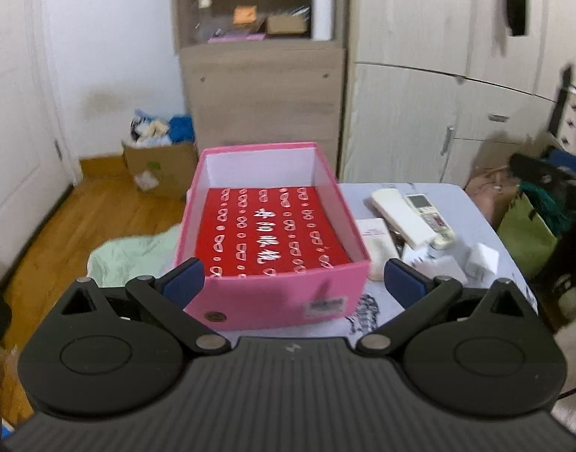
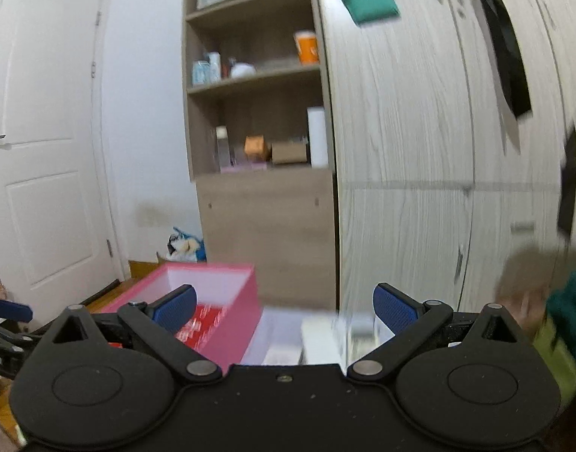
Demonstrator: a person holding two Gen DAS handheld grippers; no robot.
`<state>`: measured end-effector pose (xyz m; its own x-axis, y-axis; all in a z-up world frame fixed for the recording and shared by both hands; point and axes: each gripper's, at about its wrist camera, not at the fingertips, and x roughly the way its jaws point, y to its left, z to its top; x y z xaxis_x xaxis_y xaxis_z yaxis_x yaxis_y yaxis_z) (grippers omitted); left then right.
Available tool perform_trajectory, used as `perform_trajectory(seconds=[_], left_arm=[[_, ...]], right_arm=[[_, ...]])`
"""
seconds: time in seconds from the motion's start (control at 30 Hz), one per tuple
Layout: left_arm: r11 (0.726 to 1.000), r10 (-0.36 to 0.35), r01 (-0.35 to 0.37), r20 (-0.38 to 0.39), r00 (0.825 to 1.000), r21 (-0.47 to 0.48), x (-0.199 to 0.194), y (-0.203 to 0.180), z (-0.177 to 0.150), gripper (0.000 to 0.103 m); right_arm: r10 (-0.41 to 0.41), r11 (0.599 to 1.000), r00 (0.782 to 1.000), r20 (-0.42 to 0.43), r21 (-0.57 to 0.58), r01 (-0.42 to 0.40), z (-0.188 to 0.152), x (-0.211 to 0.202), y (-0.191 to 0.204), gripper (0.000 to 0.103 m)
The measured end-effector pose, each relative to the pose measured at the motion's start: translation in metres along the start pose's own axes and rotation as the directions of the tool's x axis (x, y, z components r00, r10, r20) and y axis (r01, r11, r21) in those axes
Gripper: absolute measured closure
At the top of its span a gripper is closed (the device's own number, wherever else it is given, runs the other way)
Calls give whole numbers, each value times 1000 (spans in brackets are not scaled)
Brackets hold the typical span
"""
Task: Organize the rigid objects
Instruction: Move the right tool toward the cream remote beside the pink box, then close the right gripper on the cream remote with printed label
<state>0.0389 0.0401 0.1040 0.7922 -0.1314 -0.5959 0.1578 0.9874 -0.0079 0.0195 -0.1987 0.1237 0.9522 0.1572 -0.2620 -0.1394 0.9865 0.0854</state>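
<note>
Left gripper (image 1: 293,282): jaws spread wide, holding nothing.
Open pink cardboard box (image 1: 276,293): on the desk (image 1: 476,222), its near wall between those jaws.
Right gripper (image 2: 284,310): jaws apart, empty.
White remote controls (image 1: 412,218): right of the box.

White door (image 2: 43,143), wood floor (image 1: 58,226), pale wardrobe (image 2: 419,150).

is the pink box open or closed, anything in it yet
Open: the pink box has no lid on, and its white inner walls show. Inside lies only a flat red patterned sheet; the remotes sit outside on the table.
</note>
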Motion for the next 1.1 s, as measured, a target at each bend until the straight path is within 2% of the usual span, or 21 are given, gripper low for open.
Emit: perform_trajectory(seconds=[0.13,0.23,0.33,0.4,0.47,0.53,0.6,0.63,0.67,0.7,0.83,0.93,1.03,1.1], left_arm=[[999,-13,9,-78,997,-46,26,25,34,0],[999,-21,16,-116,993,-47,47,35,52,2],[999,33,-30,-135,990,26,69,37,60,0],[994,74,-63,-127,989,89,84,35,61,0],[991,94,-81,-128,987,104,97,39,60,0],[990,94,-75,-170,981,119,112,46,59,0],[991,106,-83,-218,970,109,127,53,60,0],[991,104,-80,-233,967,108,133,57,60,0],[991,99,-74,-228,969,116,137,62,58,0],[990,100,-75,-218,971,122,140,66,56,0],[995,98,-93,-235,967,30,153,90,59,2],[994,107,-111,-275,956,-2,167,103,55,4],[993,110,-117,-314,943,-5,184,112,50,13],[991,123,-132,-331,936,-6,193,118,47,26]], right_arm=[[90,995,989,-116,43,-85,31,48,-5,1],[147,989,963,-224,57,-137,40,91,-3,1],[182,983,932,-313,79,-166,34,128,-1,1],[205,978,909,-364,120,-172,21,150,-4,2],[211,974,879,-427,167,-153,1,167,-13,4],[217,971,844,-491,198,-134,-20,181,-22,10],[208,969,815,-541,230,-94,-38,197,-34,18],[204,967,804,-559,245,-75,-45,203,-39,18],[208,964,788,-579,259,-64,-51,213,-42,22],[220,959,772,-597,278,-59,-57,220,-46,30],[308,926,719,-623,370,-76,-71,235,-49,39],[302,930,692,-656,362,-63,-78,250,-45,40],[307,931,663,-683,359,-61,-83,262,-41,43],[299,934,630,-717,357,-36,-89,269,-37,43]])
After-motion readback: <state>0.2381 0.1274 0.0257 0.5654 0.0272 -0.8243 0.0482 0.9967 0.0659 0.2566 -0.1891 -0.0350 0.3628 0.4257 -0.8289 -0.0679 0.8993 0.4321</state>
